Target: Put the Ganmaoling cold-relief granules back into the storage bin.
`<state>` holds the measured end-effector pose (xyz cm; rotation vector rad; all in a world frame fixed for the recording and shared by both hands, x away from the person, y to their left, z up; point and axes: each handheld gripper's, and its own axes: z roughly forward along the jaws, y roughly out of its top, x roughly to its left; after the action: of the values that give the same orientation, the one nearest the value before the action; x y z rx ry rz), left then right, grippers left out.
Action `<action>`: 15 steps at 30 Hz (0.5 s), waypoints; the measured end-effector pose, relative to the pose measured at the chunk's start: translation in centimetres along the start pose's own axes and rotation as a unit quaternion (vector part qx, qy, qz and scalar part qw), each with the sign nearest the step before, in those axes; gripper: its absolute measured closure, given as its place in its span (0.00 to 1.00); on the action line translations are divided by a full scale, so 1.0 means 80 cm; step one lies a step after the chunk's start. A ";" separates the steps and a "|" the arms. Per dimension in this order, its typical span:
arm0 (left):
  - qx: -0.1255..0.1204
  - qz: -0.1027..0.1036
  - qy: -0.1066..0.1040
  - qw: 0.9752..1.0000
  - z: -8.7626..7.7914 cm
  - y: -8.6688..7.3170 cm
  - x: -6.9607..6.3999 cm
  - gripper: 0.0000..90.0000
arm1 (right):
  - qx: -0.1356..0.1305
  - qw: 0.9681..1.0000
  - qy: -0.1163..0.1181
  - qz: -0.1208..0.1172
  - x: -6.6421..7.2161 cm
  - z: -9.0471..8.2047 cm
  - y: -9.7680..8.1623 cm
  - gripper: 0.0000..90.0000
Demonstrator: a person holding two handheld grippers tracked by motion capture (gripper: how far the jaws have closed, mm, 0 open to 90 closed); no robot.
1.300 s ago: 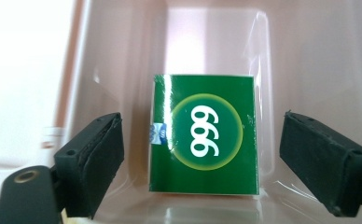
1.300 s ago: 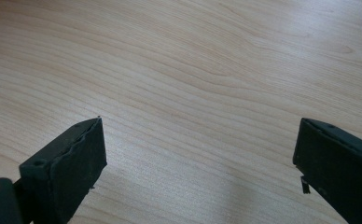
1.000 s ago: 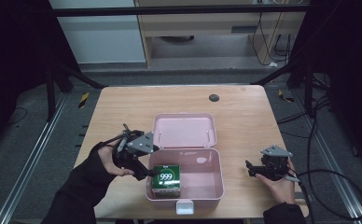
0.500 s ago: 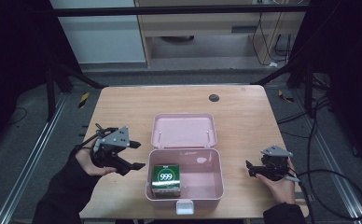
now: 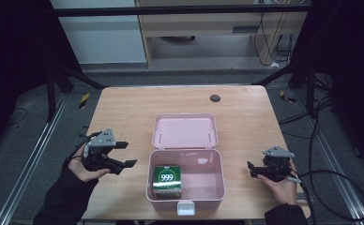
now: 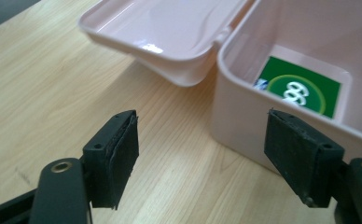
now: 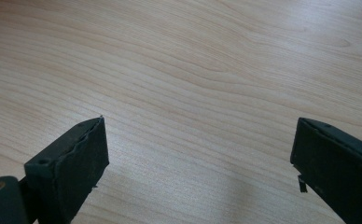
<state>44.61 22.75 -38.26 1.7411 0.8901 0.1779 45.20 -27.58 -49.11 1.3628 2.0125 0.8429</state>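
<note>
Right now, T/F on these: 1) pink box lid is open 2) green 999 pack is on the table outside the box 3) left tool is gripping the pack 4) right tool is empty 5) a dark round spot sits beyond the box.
1) True. The pink box has its lid folded back flat on the table.
2) False. The green 999 pack lies inside the box, at its left side.
3) False. The left tool is left of the box, jaws apart with nothing between them.
4) True. The right tool is open over bare wood.
5) True. The dark round spot lies near the far edge.
</note>
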 end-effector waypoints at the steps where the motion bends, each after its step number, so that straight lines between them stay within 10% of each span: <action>1: -0.008 -0.009 0.011 1.000 -0.001 -0.008 0.009 0.28 | 0.000 1.000 0.000 0.000 0.000 0.000 0.000 0.05; 15: -0.028 -0.051 0.098 0.993 -0.004 -0.050 0.069 0.25 | -0.003 1.000 -0.001 0.007 -0.001 0.000 -0.001 0.05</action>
<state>46.48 26.92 -43.38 1.6409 1.1045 0.3068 45.19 -27.68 -49.16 1.3750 2.0001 0.8515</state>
